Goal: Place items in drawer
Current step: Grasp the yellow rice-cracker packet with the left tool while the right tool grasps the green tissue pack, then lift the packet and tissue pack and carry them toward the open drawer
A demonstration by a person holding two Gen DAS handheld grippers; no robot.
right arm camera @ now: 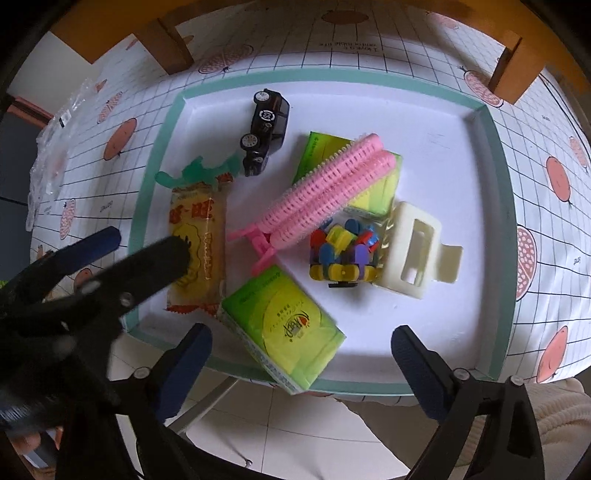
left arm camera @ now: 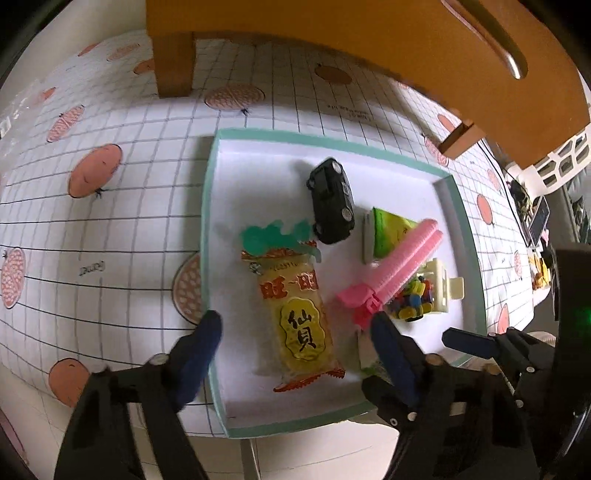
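A teal-rimmed white tray (left arm camera: pixel 207 206) (right arm camera: pixel 147 192) holds the items. In it lie a yellow rice cracker packet (left arm camera: pixel 295 314) (right arm camera: pixel 197 236), a black toy car (left arm camera: pixel 330 203) (right arm camera: pixel 264 129), a pink hair roller clip (left arm camera: pixel 399 273) (right arm camera: pixel 325 184), two green tissue packs (right arm camera: pixel 284 328) (right arm camera: pixel 321 151), a colourful block toy (right arm camera: pixel 343 254) and a cream claw clip (right arm camera: pixel 413 251). My left gripper (left arm camera: pixel 295 328) hovers open over the cracker packet, one finger on each side. My right gripper (right arm camera: pixel 301 350) is open at the tray's near edge, over the nearer tissue pack.
A wooden cabinet (left arm camera: pixel 332 33) with a metal handle (left arm camera: pixel 509 59) stands on legs at the back of the table. A grid-patterned cloth with fruit prints (left arm camera: pixel 110 229) covers the table. A teal claw clip (left arm camera: pixel 273 236) lies by the cracker. Tiled floor (right arm camera: pixel 295 417) shows below the table edge.
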